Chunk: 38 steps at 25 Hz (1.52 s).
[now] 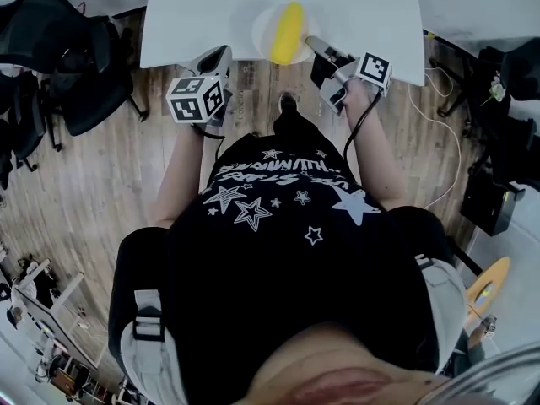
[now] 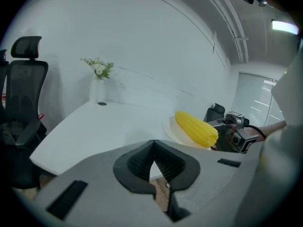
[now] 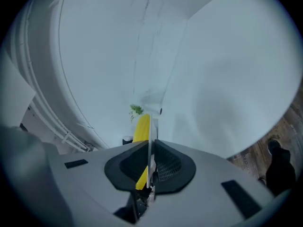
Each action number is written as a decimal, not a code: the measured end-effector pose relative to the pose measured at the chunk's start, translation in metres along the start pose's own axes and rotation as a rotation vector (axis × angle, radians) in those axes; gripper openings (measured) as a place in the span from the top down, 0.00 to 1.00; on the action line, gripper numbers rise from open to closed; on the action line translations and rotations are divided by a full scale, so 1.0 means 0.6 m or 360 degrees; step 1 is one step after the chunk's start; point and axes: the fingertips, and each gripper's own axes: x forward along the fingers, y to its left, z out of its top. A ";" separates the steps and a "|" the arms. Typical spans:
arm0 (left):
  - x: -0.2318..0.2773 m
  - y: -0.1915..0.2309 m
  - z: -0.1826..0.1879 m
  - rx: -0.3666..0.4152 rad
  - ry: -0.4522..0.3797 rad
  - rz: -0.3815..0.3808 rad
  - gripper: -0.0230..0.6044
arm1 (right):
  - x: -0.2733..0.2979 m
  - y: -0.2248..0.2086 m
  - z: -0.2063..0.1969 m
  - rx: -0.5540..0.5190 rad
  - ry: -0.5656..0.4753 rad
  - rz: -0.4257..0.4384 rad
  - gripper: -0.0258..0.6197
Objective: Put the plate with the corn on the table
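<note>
A: Black star-printed shirt filled the near part of the head view, right under the camera. What lay past it?
B: Both forearms extended over the wooden floor to the near edge of the white table. The right gripper had its jaws clamped on the right rim of the white plate, and the yellow corn cob lay along the plate's middle.
A: Was the plate down on the table?
B: It sat over the table's near edge; whether it rested there I couldn't tell. In the right gripper view the rim ran edge-on between its jaws.
A: And the left gripper?
B: Just left of the plate, not touching it, jaw tips together with nothing between them.
A: Anything else?
B: A vase of flowers stood at the table's far end, and black office chairs stood to the left
</note>
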 end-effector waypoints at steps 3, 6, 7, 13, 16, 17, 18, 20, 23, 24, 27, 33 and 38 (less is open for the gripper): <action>0.034 0.020 0.023 -0.0025 -0.0009 0.0041 0.95 | 0.036 -0.005 0.043 -0.0015 0.0047 0.0005 0.91; 0.055 0.033 0.037 -0.0033 -0.0023 0.0074 0.95 | 0.060 -0.008 0.071 -0.0051 0.0097 0.0001 0.92; 0.063 0.035 0.042 -0.0036 -0.0029 0.0087 0.95 | 0.065 -0.008 0.081 -0.0063 0.0112 0.0003 0.91; 0.110 0.041 0.080 -0.0064 -0.0054 0.0173 0.95 | 0.103 -0.008 0.152 -0.0067 0.0199 0.0032 0.91; 0.127 0.053 0.092 -0.0087 -0.0064 0.0223 0.95 | 0.130 -0.014 0.176 -0.0047 0.0249 0.0041 0.91; 0.133 0.056 0.096 -0.0095 -0.0067 0.0241 0.95 | 0.138 -0.015 0.184 -0.0057 0.0269 0.0048 0.92; 0.139 0.058 0.099 -0.0102 -0.0071 0.0259 0.95 | 0.145 -0.016 0.192 -0.0064 0.0290 0.0053 0.91; 0.150 0.062 0.106 -0.0119 -0.0081 0.0294 0.95 | 0.158 -0.018 0.206 -0.0066 0.0328 0.0059 0.92; 0.163 0.070 0.114 -0.0141 -0.0092 0.0342 0.95 | 0.179 -0.022 0.223 -0.0066 0.0373 0.0066 0.91; 0.167 0.073 0.116 -0.0150 -0.0096 0.0359 0.95 | 0.188 -0.024 0.229 -0.0068 0.0389 0.0067 0.91; 0.176 0.085 0.125 -0.0176 -0.0107 0.0408 0.95 | 0.216 -0.029 0.244 -0.0072 0.0431 0.0068 0.92; 0.169 0.071 0.108 -0.0191 -0.0095 0.0461 0.95 | 0.231 -0.033 0.248 -0.0094 0.0480 0.0095 0.92; 0.174 0.082 0.107 -0.0193 -0.0082 0.0455 0.95 | 0.238 -0.036 0.251 -0.0060 0.0442 0.0105 0.92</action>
